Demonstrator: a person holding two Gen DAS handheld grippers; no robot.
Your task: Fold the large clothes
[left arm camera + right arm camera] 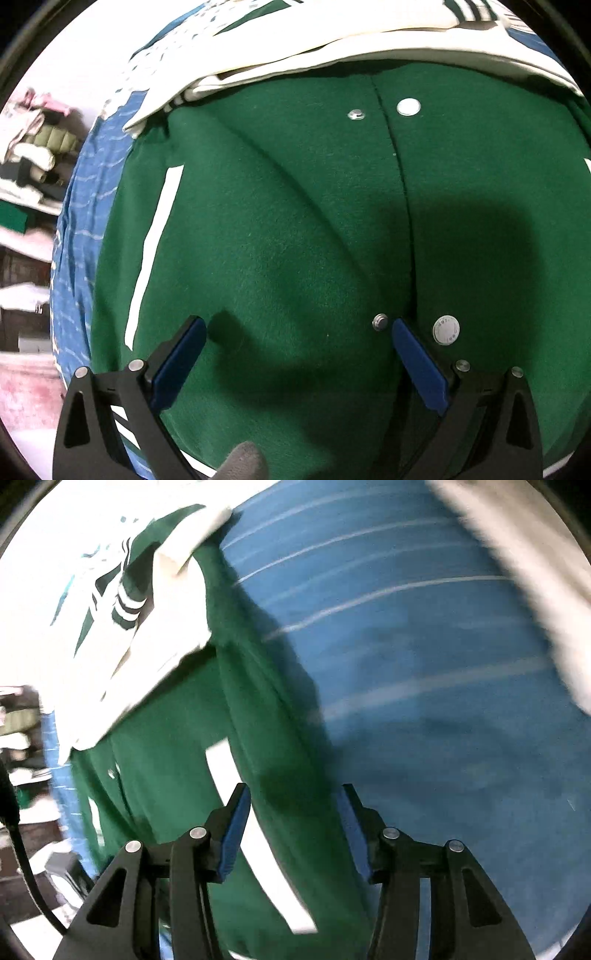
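On the blue striped sheet [424,664] lies the green felt jacket [277,240], cream sleeves [369,48] folded across, round metal snaps [446,329] along its front. Left gripper [299,328] and right gripper [293,801] both gape, gripping nothing.

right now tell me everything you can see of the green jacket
The green jacket is a varsity type in felt-like fabric, lying front up and mostly flat on the blue striped sheet. Its placket runs down the middle with silver snaps along it, and a white pocket stripe marks each front panel. Cream sleeves with green-and-white striped cuffs are folded across its upper part. A few soft creases cross the chest. Neither tool grips it.
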